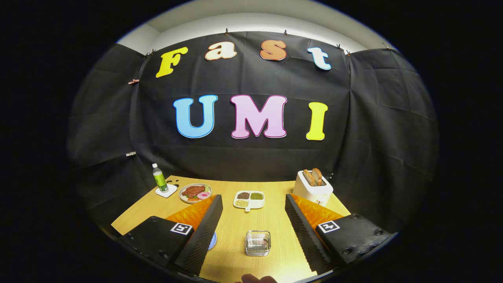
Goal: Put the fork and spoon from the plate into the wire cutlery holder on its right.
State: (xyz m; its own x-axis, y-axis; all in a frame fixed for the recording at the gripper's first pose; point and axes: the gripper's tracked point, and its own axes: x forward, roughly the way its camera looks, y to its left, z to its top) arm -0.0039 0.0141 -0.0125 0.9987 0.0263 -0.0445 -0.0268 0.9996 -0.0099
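A green-labelled bottle (159,177) is seen standing on a white coaster (166,191) at the far left of the wooden table (232,224), with a plate of food (195,192) just beside it. Nearer, a sliver of blue plate (212,240) is seen behind the left finger; the fork and spoon cannot be made out, presumably hidden by that finger. The gripper (254,220) is held high with its fingers spread wide and nothing between them. Between the fingers the wire cutlery holder (257,243) is seen standing empty, with a divided dish of beans (249,199) beyond it. A white toaster (312,188) with bread is set at the far right. For the step in hand, the gripper would best be swung left and lowered over the blue plate, so that one utensil's handle can be closed on squarely.
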